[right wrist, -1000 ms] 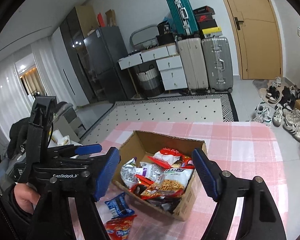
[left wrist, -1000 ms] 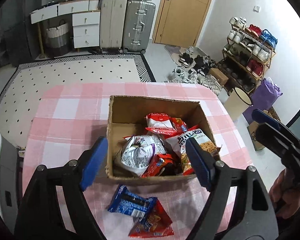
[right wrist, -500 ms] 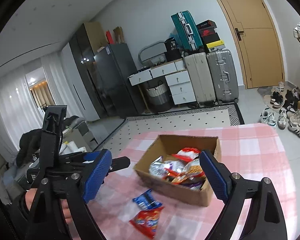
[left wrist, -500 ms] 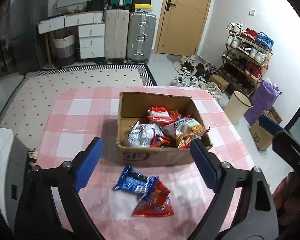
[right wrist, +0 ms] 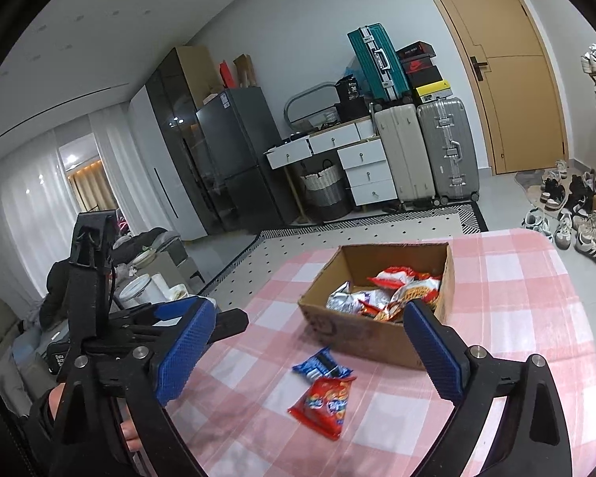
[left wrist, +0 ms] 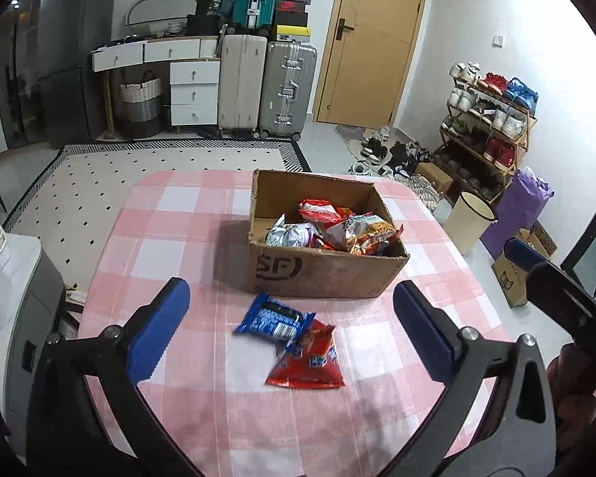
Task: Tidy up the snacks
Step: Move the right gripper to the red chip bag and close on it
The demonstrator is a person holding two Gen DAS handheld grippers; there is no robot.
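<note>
Blue packet point(left wrist: 273, 319): it lies flat on the tablecloth, just in front of the box, and one end touches the red packet.
Red packet point(left wrist: 308, 359): it lies on the tablecloth on the near side of the blue packet, and its top edge lies partly over that packet.
Cardboard box point(left wrist: 322, 270): it stands open on the table, past the two loose packets; the front wall shows a printed "SF" mark.
Snacks in the box point(left wrist: 337, 228): several bags are piled inside, one silver, some red, one with a noodle picture.
Table point(left wrist: 171, 238): it is covered by a pink and white checked cloth.
Left gripper point(left wrist: 290, 328): the two blue pads are spread wide and hold nothing; it hangs above the near part of the table, and both loose packets appear between the pads.
Right gripper point(right wrist: 306, 351): the pads are also spread wide and empty; it is above the table, to the right of the left gripper.
Room behind: suitcases point(left wrist: 266, 83), a white drawer unit point(left wrist: 192, 91) and a wooden door point(left wrist: 371, 39) stand by the far wall.
</note>
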